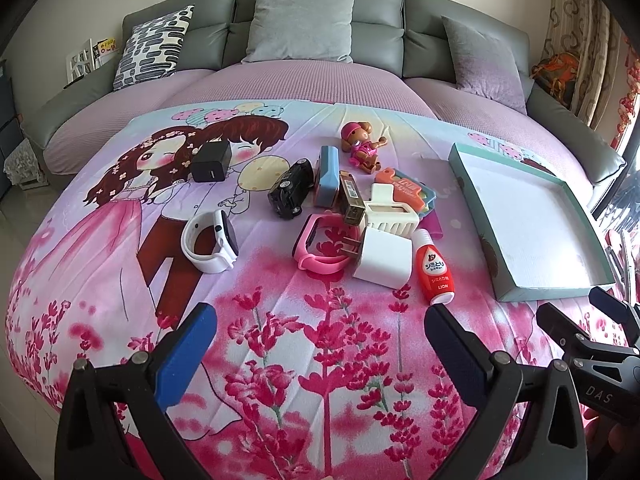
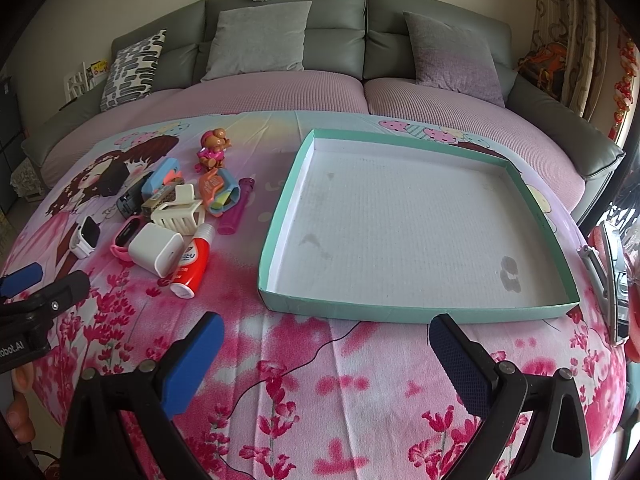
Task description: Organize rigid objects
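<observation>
Your left gripper [image 1: 320,320] hangs released over the pink flowered quilt [image 1: 320,380], its blue pads [image 1: 188,344] wide apart with nothing between them. Your right gripper [image 2: 326,334] is likewise spread and empty, low in its frame, just short of the near wall of the tray [image 2: 400,312].

In the left view the clutter fills the middle of the frame. The red bottle [image 1: 434,266] lies nearest your right-hand pad, cap end toward you, beside the white charger [image 1: 384,258], whose prongs rest over the pink band [image 1: 320,248]. Behind them sits the cream clip [image 1: 390,212], touching a brown box [image 1: 350,198] and a blue case [image 1: 328,176] standing on edge. The black toy car [image 1: 290,188] is just left of the case, the black adapter [image 1: 212,162] further up and left, and the white watch [image 1: 212,244] lies apart at centre left. The dog figure [image 1: 362,146] sits at the top of the group, with an orange tag [image 1: 402,188] below it. The tray runs along the right edge of that frame, and your other gripper shows at the lower right corner.

In the right view the tray takes up the centre and right; its white floor is bare apart from a few grey stains. The pile sits in the upper left, well apart from the tray's left wall, with a purple stick [image 2: 238,210] lying closest to it. Fingers [image 2: 22,376] show at the lower left edge.
</observation>
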